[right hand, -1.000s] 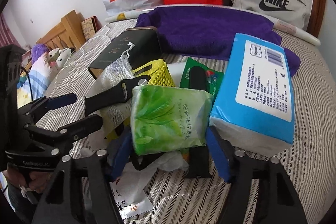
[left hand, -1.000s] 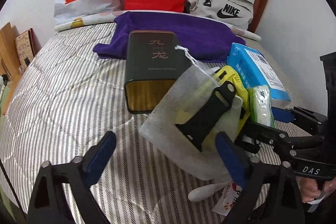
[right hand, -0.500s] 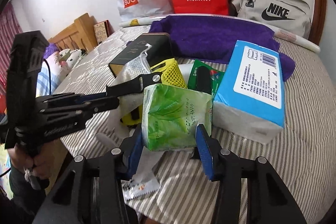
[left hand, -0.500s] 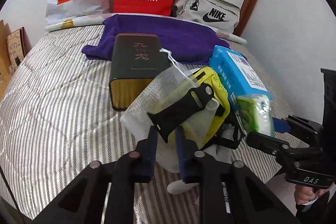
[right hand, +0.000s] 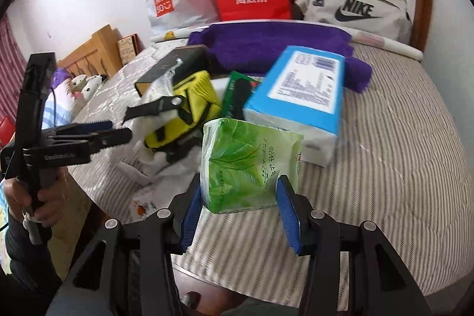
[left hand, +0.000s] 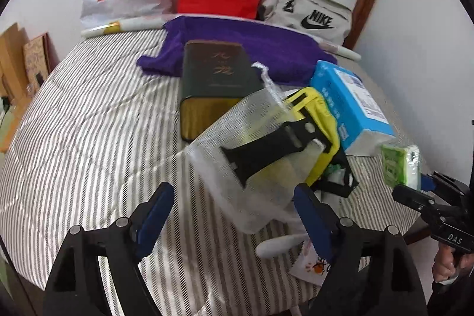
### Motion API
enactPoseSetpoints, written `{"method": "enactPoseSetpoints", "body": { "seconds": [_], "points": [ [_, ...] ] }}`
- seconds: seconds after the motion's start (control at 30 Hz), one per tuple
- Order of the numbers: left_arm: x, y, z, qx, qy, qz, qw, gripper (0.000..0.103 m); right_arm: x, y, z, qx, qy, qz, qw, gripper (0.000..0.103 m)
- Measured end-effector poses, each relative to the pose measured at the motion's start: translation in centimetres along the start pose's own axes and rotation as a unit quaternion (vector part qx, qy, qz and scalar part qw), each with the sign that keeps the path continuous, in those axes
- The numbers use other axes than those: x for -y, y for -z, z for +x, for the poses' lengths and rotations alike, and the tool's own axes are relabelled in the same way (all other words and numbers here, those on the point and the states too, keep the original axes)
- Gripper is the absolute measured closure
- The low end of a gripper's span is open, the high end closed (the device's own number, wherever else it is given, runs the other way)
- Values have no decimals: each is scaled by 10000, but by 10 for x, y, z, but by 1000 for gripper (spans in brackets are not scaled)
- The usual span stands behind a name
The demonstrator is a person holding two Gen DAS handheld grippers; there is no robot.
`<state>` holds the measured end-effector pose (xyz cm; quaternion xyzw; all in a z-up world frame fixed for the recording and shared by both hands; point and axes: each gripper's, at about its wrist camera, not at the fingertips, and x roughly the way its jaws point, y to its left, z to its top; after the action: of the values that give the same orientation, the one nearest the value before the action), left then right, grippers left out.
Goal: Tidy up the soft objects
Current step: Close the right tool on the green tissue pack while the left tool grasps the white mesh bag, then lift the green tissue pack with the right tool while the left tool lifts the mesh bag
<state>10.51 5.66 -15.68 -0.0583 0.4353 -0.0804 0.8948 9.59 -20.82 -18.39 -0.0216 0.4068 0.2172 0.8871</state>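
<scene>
1. Left wrist view: the left gripper has just been opening and now stands wide, its blue pads either side of the near corner of the translucent mesh pouch without pressing it. The pouch lies on the striped bed, just in front of the dark tin box, which serves here as landmark. A black strap piece lies across the pouch, and a yellow mesh bag sits against the pouch, to the right of the box.

2. Same view, right edge: the right gripper holds the green tissue pack, well to the right of the box and just past the blue tissue pack.

3. Right wrist view: the right gripper is clamped on the green tissue pack, pads on its two lower sides, the pack raised off the bed. The blue tissue pack lies right of the box; the purple towel lies beyond it.

4. Handling, as a judgement: the green pack is light and squashy, with slippery film; a grip across its middle should hold better than one at the lower edge, where it may tilt or slide out.

5. The pouch looks limp and will sag; pinching a gathered fold or the drawstring end seems safest, minding the loose strap on top.
</scene>
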Motion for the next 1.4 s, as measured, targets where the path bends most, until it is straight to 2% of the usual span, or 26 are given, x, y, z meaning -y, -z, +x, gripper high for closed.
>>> {"method": "enactPoseSetpoints", "body": {
  "seconds": [0.13,0.27,0.33,0.37,0.43,0.5,0.7,0.9,1.13,1.17,1.27,1.33,1.4],
  "points": [
    [5,-3,11,-95,267,-88,9996,21,9,5,4,-74,12,110,9999,55],
    [7,-3,23,-121,172,-263,9994,24,11,6,8,-124,-11,145,9998,55],
    [8,-3,22,-34,96,-235,9997,42,12,7,10,-147,-29,160,9998,55],
    [8,-3,21,-21,153,-223,9996,54,12,7,10,-159,-33,168,9997,55],
    [8,-4,19,-19,199,-225,9995,71,14,7,11,-171,-27,187,9997,55],
    [8,-5,16,11,208,-196,9996,80,15,7,11,-175,-26,215,9996,55],
    [11,-8,-5,201,180,-104,9996,87,18,10,9,-167,-2,257,9995,55],
    [11,-9,-28,415,-3,-15,9991,87,20,13,2,-106,14,261,9996,55],
    [-5,-3,-18,96,-448,-74,9989,87,20,18,-5,-85,24,250,9996,55],
    [-8,-2,-14,48,-433,-116,9990,85,20,17,-5,-91,23,246,9997,55],
    [-21,-2,-11,31,-271,-346,9990,65,19,19,-6,-100,34,218,9997,55],
    [-28,-4,-10,110,-205,-499,9985,39,19,20,-6,-113,33,211,9997,55],
    [-31,-4,-10,209,-203,-490,9984,34,19,21,-4,-152,35,204,9997,54]
  ]
}}
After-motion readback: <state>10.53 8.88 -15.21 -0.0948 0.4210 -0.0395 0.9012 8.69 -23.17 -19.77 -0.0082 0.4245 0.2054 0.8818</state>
